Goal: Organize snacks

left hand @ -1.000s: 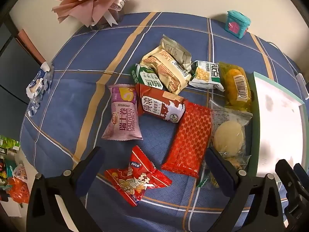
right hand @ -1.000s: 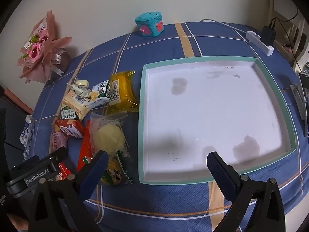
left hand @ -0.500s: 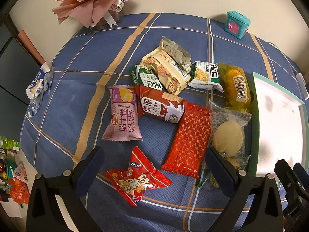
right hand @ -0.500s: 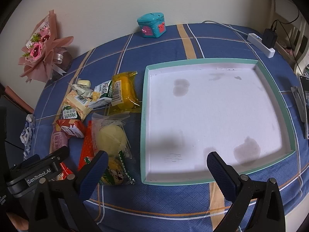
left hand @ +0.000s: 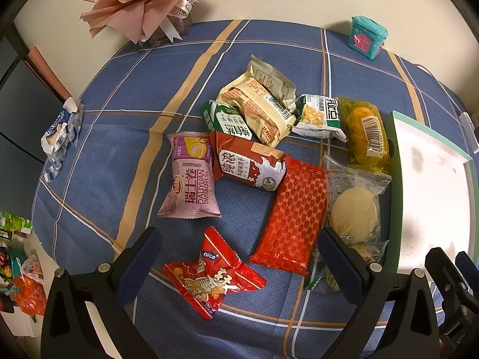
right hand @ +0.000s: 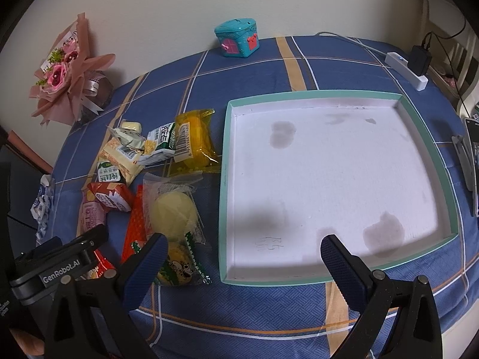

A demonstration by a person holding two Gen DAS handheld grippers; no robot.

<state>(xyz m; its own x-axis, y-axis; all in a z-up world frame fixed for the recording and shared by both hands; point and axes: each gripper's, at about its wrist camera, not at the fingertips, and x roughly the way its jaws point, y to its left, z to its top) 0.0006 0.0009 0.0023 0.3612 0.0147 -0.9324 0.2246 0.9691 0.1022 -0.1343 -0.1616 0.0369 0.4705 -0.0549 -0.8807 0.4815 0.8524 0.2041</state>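
Both grippers hover above the table w/ jaws spread wide, nothing between them. Left gripper point(left hand: 238, 246) sits over the snack pile; the red "nice" candy pack point(left hand: 209, 275) lies right between its fingers, on the blue plaid tablecloth point(left hand: 119, 137). Right gripper point(right hand: 239, 252) is over the near edge of the white tray w/ teal rim point(right hand: 223, 179), which holds only stains & a scribble.

Snacks all lie left of the tray, on the cloth: pink Swiss roll pack point(left hand: 191, 179), brown-red biscuit pack point(left hand: 248, 164) just beside it, red patterned pack point(left hand: 295, 209), clear bag w/ pale round cake point(left hand: 354, 212) near the tray rim, yellow cake pack w/ barcode point(left hand: 366, 133) touching the rim, green-white pack point(left hand: 320, 116), cream wafer pack point(left hand: 257, 110) overlapping a green milk-type pack point(left hand: 227, 119).

At the far edge: pink bouquet point(left hand: 143, 0), teal toy house point(left hand: 366, 36). Power strip w/ charger point(right hand: 410, 67) at far right.
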